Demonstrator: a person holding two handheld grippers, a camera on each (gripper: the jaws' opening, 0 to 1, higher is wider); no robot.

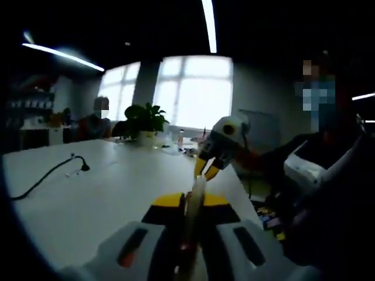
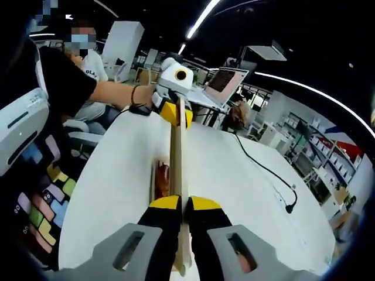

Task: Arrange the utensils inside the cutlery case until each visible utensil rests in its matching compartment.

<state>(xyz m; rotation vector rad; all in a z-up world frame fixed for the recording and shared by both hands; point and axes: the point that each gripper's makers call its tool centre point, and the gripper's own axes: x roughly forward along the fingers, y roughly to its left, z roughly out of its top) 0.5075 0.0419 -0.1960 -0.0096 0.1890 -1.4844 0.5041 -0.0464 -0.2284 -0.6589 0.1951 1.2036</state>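
Note:
A long pale wooden stick (image 2: 177,152), chopstick-like, spans the air above the white table (image 2: 117,193), held at both ends. In the right gripper view my right gripper (image 2: 183,204) is shut on its near end, and my left gripper (image 2: 176,114) grips the far end. Seen from the left gripper view, my left gripper (image 1: 192,202) is shut on the stick (image 1: 198,186), and the right gripper (image 1: 208,168) holds the other end. A reddish-brown object (image 2: 162,177) lies on the table under the stick; I cannot tell what it is.
A black cable (image 2: 266,172) runs over the table's right side; the same cable (image 1: 50,172) lies at the left in the left gripper view. A person's arm (image 2: 111,92) reaches in behind the left gripper. A potted plant (image 1: 145,120) and small items stand at the table's far end.

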